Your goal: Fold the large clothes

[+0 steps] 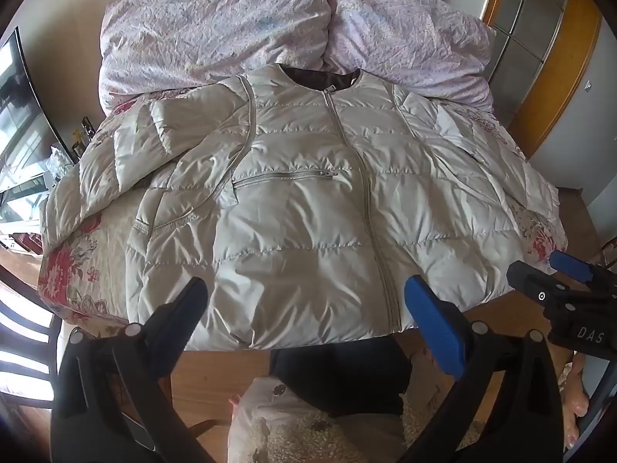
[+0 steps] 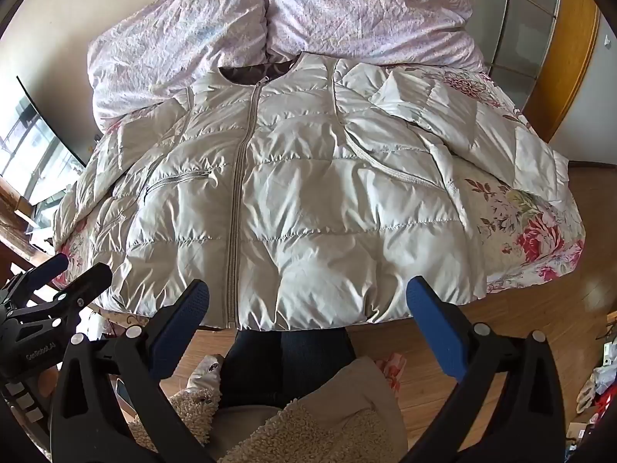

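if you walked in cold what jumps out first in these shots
A big pale puffer jacket lies front up and zipped across the floral bedspread, collar toward the rumpled lilac duvet at the head. Both open grippers, left and right, hover at its hem, holding nothing.

jacket [image 1: 308, 200]: 1 | pillows [image 1: 216, 27]: 2 | grippers [image 1: 304, 297]: 2

Both wrist cams look down/fwd from bed foot, near, sharing jacket [image 1: 308, 200] [image 2: 308, 193].
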A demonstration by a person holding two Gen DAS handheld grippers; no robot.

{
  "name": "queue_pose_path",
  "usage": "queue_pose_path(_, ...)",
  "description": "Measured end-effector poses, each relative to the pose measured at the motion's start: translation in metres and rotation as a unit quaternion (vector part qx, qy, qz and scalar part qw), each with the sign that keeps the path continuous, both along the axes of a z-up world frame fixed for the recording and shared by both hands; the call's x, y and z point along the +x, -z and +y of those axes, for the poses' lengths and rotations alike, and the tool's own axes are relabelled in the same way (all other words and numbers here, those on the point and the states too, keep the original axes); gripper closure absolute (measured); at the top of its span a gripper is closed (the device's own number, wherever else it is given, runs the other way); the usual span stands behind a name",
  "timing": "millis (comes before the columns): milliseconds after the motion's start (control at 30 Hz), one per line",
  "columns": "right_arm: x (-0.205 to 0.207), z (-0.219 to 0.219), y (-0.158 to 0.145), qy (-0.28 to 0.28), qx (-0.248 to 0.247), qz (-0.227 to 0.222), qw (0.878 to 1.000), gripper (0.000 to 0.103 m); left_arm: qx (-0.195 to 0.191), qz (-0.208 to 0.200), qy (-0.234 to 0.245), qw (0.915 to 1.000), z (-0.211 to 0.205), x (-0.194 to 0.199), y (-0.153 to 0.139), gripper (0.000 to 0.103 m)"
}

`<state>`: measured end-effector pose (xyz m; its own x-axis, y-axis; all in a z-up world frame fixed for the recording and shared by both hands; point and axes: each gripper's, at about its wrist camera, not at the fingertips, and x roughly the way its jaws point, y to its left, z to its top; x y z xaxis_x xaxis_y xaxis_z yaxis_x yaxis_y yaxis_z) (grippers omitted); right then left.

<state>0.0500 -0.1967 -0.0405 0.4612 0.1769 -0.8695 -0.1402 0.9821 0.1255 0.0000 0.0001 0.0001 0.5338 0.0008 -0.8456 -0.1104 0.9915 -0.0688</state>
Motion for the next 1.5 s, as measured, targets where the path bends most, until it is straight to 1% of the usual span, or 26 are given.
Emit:
queue_pose_path(133, 0.0003, -0.0011, 0.0004, -0.001, 0.006, -0.001, 1.0, 0.001, 0.002, 0.001, 0.0, 1.0, -0.0002, 0.0, 0.0001, 0.002)
queue_pose_path(1500, 0.002, -0.0007, 0.0019, 0.0, 0.006, 0.003, 1.0, 0.001, 0.004, 0.002, -0.001, 1.0, -0.0001, -0.0002, 0.0001, 0.002)
